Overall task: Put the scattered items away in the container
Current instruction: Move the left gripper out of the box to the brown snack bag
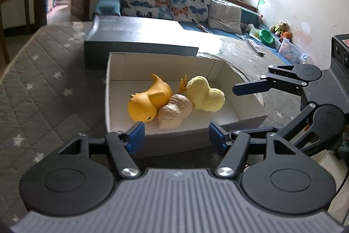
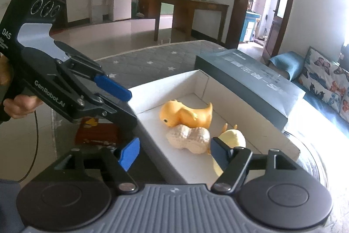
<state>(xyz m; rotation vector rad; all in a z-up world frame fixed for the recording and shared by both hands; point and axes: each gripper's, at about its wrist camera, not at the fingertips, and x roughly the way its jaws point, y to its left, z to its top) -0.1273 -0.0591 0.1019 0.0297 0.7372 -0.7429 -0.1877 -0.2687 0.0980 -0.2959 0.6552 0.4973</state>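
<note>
A shallow cardboard box (image 1: 163,68) (image 2: 231,97), white inside, sits on a grey quilted cover. Three toys lie in it, touching: an orange rubber duck (image 1: 148,102) (image 2: 185,113), a beige peanut toy (image 1: 174,110) (image 2: 187,137) and a pale yellow plush duck (image 1: 205,94) (image 2: 232,137). My left gripper (image 1: 176,134) (image 2: 132,108) hovers open at the box's near edge, holding nothing. My right gripper (image 2: 174,152) (image 1: 246,108) is open and empty over the box's right end. Its right finger hides part of the plush duck.
A long dark flat box (image 1: 139,36) (image 2: 250,75) lies right behind the cardboard box. The star-patterned quilted cover (image 1: 43,80) spreads to the left. A sofa with butterfly cushions (image 1: 165,1) stands beyond. A hand (image 2: 19,104) holds the left gripper. A red-brown object (image 2: 98,132) lies below.
</note>
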